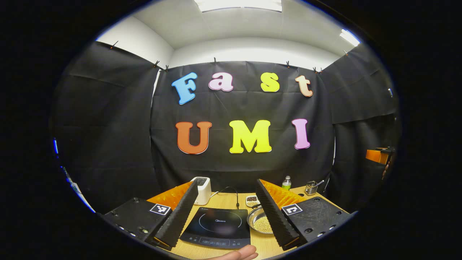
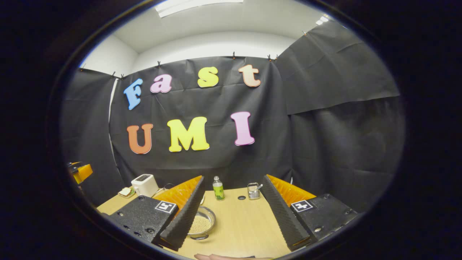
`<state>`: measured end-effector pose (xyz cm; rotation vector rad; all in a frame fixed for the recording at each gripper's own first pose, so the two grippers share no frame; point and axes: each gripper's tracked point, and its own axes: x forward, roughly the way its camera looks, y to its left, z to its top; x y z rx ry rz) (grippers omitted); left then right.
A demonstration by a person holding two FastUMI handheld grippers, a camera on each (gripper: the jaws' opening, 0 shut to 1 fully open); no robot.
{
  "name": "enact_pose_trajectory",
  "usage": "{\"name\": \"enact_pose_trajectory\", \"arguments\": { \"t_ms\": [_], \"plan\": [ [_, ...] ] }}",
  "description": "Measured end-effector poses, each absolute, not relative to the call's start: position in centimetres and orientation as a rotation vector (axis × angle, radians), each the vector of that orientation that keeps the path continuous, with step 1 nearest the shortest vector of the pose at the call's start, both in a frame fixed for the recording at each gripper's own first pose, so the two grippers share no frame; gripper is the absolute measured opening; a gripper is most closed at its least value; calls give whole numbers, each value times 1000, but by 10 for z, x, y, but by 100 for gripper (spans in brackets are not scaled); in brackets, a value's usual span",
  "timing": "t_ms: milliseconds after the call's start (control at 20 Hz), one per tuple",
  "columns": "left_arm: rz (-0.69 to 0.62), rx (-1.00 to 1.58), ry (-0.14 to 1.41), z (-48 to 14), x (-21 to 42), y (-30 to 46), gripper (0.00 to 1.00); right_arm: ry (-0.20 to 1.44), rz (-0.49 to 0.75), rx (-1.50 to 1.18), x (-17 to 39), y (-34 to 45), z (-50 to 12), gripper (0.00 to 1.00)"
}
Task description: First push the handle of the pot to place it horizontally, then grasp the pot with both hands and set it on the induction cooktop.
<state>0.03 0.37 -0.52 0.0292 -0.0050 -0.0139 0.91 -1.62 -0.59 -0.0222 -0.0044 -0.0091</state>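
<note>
Bare hand (image 1: 238,254) at bottom edge, nearest the lens, nothing in it. Just past it, left gripper (image 1: 227,182) with fingers spread wide, nothing between the pads. Framed in that gap: induction cooktop (image 1: 216,225), flat on the wooden table (image 1: 265,243), glass top bare.

Pot (image 1: 261,220) just beside the cooktop's right edge, touching or nearly so; cannot tell which. Shallow metal vessel holding pale grains, its right side hidden behind the left gripper's right-hand finger.

In the right gripper view: right gripper (image 2: 234,177) likewise spread and holding nothing. Same pot (image 2: 202,222) low and left, partly behind that gripper's left-hand finger. So pot sits between the two tools, right of the left one and left of the right one, neither touching it.

Handle axis not settled. Short dark stub at the pot's near rim in the right gripper view, possibly the handle pointing toward the person; too small to confirm.

Judgement: task at its start, handle push not yet done. Carry to follow runs leftward from the pot onto the cooktop, a short way.

Behind the cooktop: toaster (image 1: 202,189), bottle (image 1: 286,182).
</note>
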Motion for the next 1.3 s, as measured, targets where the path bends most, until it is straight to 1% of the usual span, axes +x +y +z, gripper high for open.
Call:
{"name": "enact_pose_trajectory", "arguments": {
  "t_ms": [100, 150, 200, 250, 400, 450, 500, 550, 600, 650, 700, 750, 800, 850, 900, 950, 1050, 1100, 1150, 1250, 1300],
  "plan": [
    [-18, 31, -4, -8, 0, 2, 96, 2, -1, -25, 12, -14, -10, 96],
    [-20, 32, -4, -9, -1, 2, 96, 10, 13, -27, 13, -9, -15, 100],
    [-23, 33, -4, -10, -1, 1, 96, 19, 24, -29, 15, -5, -18, 96],
    [-26, 35, -3, -12, -3, 1, 96, 26, 36, -35, 18, -2, -22, 96],
    [-28, 41, 2, -18, -6, 0, 96, 21, 73, -71, 32, 10, -31, 94],
    [-28, 41, 2, -19, -8, -2, 96, 23, 79, -89, 38, 13, -36, 84],
    [-31, 44, 5, -21, -7, -3, 96, 36, 82, -113, 45, 16, -43, 77],
    [-32, 47, 9, -23, -8, -3, 96, 65, 104, -139, 50, 24, -55, 74],
    [-31, 52, 7, -23, -9, -4, 96, 103, 141, -150, 54, 34, -66, 68],
    [-34, 58, 8, -24, -9, -5, 96, 150, 177, -143, 58, 45, -78, 54],
    [-38, 63, 11, -25, -10, -7, 95, 207, 194, -124, 61, 51, -93, 44],
    [-41, 64, 10, -27, -12, -9, 95, 267, 210, -105, 65, 54, -110, 25],
    [-46, 60, 8, -28, -14, -11, 96, 316, 230, -93, 68, 61, -124, 17],
    [-64, 58, 8, -29, -15, -14, 96, 358, 250, -92, 72, 68, -139, 5],
    [-80, 59, 14, -32, -16, -18, 100, 395, 265, -102, 75, 73, -152, 4],
    [-83, 62, 19, -34, -16, -18, 96, 425, 266, -121, 79, 74, -165, 4],
    [-74, 67, 22, -36, -16, -13, 96, 478, 265, -139, 86, 79, -191, 4],
    [-70, 65, 20, -38, -17, -12, 96, 512, 280, -141, 87, 86, -205, 0],
    [-70, 59, 23, -40, -18, -12, 96, 544, 301, -138, 89, 93, -220, 4],
    [-73, 44, 30, -48, -17, -12, 96, 582, 362, -135, 93, 111, -242, 4],
    [-72, 40, 33, -50, -15, -12, 96, 607, 369, -139, 92, 111, -256, 4]
  ]
}}
